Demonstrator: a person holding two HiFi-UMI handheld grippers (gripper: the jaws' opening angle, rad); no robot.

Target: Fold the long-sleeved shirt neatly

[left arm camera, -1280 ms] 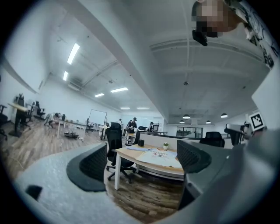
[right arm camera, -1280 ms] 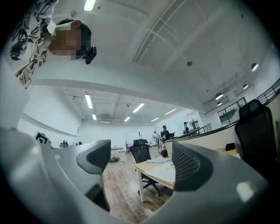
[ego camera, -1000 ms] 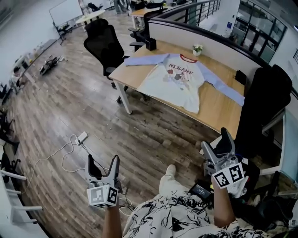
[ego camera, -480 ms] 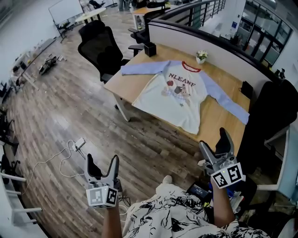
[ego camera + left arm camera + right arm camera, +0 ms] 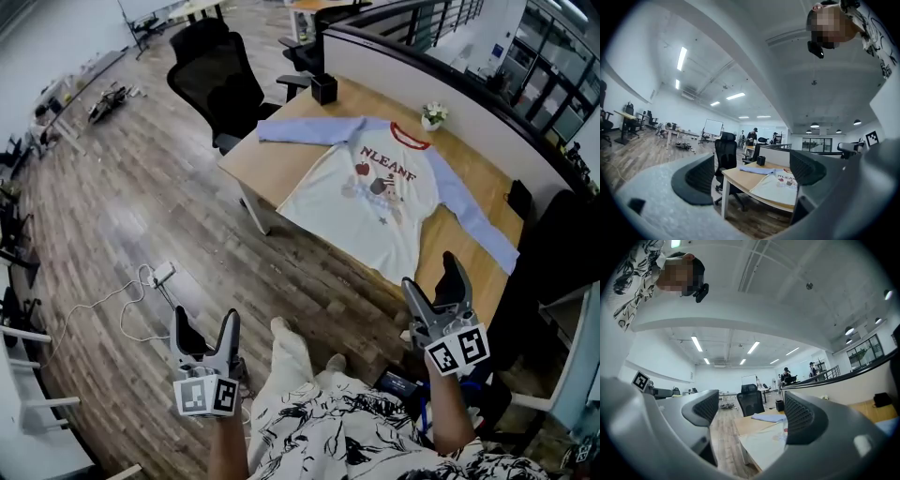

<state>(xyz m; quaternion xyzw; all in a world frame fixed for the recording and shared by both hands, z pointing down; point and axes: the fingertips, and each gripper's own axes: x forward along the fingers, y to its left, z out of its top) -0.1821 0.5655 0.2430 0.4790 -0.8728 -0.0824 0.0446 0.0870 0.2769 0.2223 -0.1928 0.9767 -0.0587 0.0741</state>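
A long-sleeved shirt (image 5: 375,192) with a white body, blue sleeves and a red collar lies spread flat on the wooden table (image 5: 466,232), sleeves stretched out to both sides. It also shows in the left gripper view as the shirt (image 5: 780,180) and in the right gripper view as the shirt (image 5: 771,437). My left gripper (image 5: 205,330) is open over the floor, well short of the table. My right gripper (image 5: 431,286) is open too, close to the table's near edge. Both hold nothing.
A black office chair (image 5: 216,80) stands at the table's left end. A black pen holder (image 5: 324,88) and a small flower pot (image 5: 432,117) sit at the table's far edge by a partition (image 5: 441,75). A power strip with cable (image 5: 161,276) lies on the floor. Another dark chair (image 5: 558,262) is at right.
The view has moved nearer the table and a leg has stepped forward. Both grippers stay open and keep much the same place in the view.
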